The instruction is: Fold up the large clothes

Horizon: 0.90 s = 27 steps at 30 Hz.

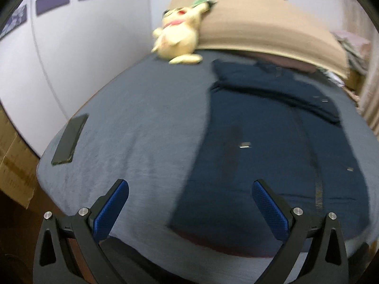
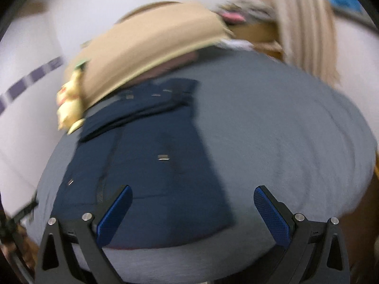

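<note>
A: Left tongs [image 1: 190,209] and right tongs [image 2: 193,215], both spread apart and empty, above the jacket's near hem?

B: Yes; jacket [image 1: 272,156] runs lengthwise away toward the pillow [image 1: 260,26], on the bed [image 1: 142,130].

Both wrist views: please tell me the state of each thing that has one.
Left gripper: open, empty.
Right gripper: open, empty.
Navy jacket: lying flat on bed, sleeves folded across top.
Plush toy: leaning against pillow.
Phone: lying flat, screen dark.
</note>
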Each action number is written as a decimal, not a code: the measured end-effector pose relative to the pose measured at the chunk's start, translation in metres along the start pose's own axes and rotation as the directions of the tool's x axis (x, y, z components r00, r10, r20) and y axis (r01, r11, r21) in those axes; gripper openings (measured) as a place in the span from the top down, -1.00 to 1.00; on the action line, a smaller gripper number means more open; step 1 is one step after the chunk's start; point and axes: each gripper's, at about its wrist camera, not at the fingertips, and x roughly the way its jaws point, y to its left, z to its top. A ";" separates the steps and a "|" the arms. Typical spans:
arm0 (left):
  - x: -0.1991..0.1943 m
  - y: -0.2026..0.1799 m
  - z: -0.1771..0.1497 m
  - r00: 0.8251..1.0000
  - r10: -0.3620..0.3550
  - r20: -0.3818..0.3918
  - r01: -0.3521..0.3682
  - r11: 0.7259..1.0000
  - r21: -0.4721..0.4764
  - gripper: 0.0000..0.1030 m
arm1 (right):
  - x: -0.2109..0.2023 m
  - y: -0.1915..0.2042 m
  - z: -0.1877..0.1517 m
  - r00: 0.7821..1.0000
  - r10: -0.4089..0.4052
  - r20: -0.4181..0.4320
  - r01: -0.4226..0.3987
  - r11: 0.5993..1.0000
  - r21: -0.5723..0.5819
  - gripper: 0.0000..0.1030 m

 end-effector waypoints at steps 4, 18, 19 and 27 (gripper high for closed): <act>0.022 0.022 -0.002 0.999 0.012 -0.042 -0.013 0.999 -0.042 -1.00 | 0.016 -0.048 0.004 0.998 0.024 -0.050 -0.017 0.991 0.133 -1.00; 0.026 -0.002 0.036 0.999 -0.013 0.035 0.011 0.999 0.035 -1.00 | 0.052 -0.006 0.043 0.994 0.085 -0.075 -0.083 0.996 0.028 -1.00; 0.028 -0.003 0.042 0.999 -0.015 0.042 0.014 0.999 0.035 -1.00 | 0.056 -0.003 0.048 0.993 0.091 -0.076 -0.089 0.996 0.031 -1.00; 0.045 0.022 0.075 0.996 0.035 0.083 -0.033 0.999 -0.025 -1.00 | 0.091 0.008 0.093 0.994 0.083 -0.067 -0.080 0.995 0.054 -1.00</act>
